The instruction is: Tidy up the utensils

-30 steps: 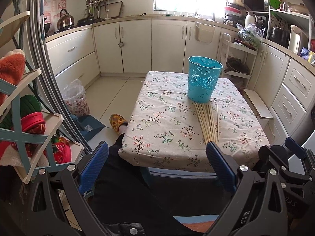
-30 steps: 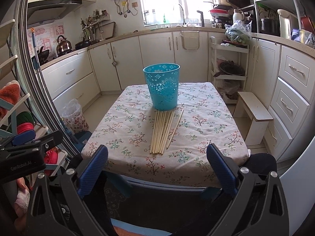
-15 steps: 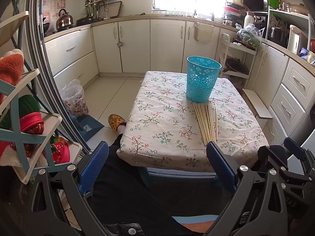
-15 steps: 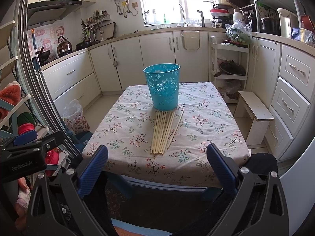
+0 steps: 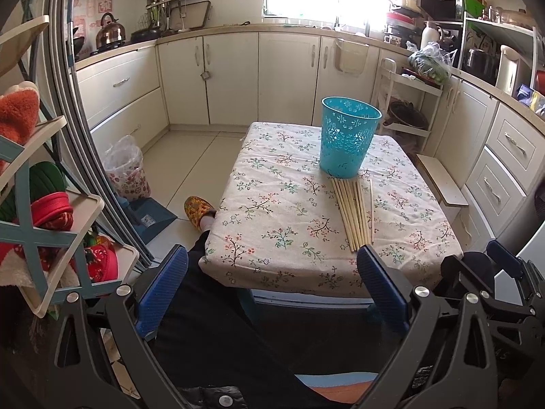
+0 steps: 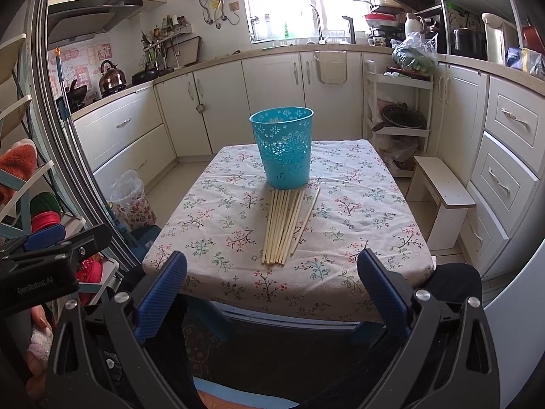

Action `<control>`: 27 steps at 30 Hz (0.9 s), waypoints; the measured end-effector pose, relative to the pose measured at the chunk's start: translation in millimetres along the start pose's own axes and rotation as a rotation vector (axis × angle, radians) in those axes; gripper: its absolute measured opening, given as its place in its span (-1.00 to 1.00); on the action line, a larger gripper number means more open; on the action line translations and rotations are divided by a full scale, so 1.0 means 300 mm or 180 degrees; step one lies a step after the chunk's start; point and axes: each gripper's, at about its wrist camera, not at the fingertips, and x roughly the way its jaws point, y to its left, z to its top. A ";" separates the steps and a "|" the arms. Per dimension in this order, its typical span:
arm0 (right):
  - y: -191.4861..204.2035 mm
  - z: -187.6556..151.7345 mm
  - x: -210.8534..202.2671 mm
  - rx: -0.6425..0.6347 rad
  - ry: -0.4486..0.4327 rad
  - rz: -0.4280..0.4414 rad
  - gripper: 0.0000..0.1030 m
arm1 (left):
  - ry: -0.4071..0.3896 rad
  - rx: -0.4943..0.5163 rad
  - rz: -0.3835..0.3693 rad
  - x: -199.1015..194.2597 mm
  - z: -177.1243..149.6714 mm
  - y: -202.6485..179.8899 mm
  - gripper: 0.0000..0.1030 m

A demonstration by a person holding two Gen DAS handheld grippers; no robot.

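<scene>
A bundle of several wooden chopsticks [image 5: 354,213] [image 6: 284,226] lies on the floral tablecloth of a low table [image 5: 272,235] [image 6: 221,225], pointing toward a blue perforated basket [image 5: 347,141] [image 6: 284,148] that stands upright just behind them. One stick lies slightly apart on the right. My left gripper [image 5: 272,288] is open, held short of the table's near edge. My right gripper [image 6: 270,289] is open too, also before the near edge, with nothing between its fingers. The right gripper's body [image 5: 490,289] shows at lower right of the left wrist view.
A person's dark-clothed leg and patterned slipper [image 5: 197,209] rest left of the table. A rack with red and green items [image 5: 44,211] stands at far left, a bagged bin [image 5: 127,170] on the floor. A white step stool [image 6: 442,194] and cabinets line the right side.
Both grippers have drifted slightly; the table and basket shift a little lower and closer in the views. The chopsticks and basket have not moved.
</scene>
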 end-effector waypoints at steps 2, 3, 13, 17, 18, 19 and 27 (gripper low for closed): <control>0.000 -0.003 0.001 -0.0004 0.0008 0.0003 0.86 | 0.0008 0.0003 -0.0006 0.001 -0.002 -0.001 0.86; 0.000 -0.003 0.004 -0.0005 0.0015 0.0004 0.86 | 0.0013 0.0003 -0.0007 0.003 -0.003 0.000 0.86; 0.000 0.002 0.011 -0.0004 0.0045 0.0016 0.86 | 0.0042 0.0002 -0.0017 0.011 -0.001 -0.002 0.86; -0.003 0.001 0.016 0.0018 0.0043 0.0042 0.86 | 0.0055 0.0008 -0.0041 0.026 0.003 -0.005 0.86; -0.005 0.000 0.016 0.0024 0.0038 0.0050 0.86 | 0.0057 0.0015 -0.0046 0.033 0.005 -0.006 0.86; -0.008 -0.001 0.017 0.0034 0.0034 0.0053 0.86 | 0.0067 0.0021 -0.0051 0.043 0.007 -0.008 0.86; -0.040 0.009 0.088 0.0099 0.0172 0.0014 0.86 | 0.0176 0.0033 -0.0072 0.154 0.042 -0.027 0.86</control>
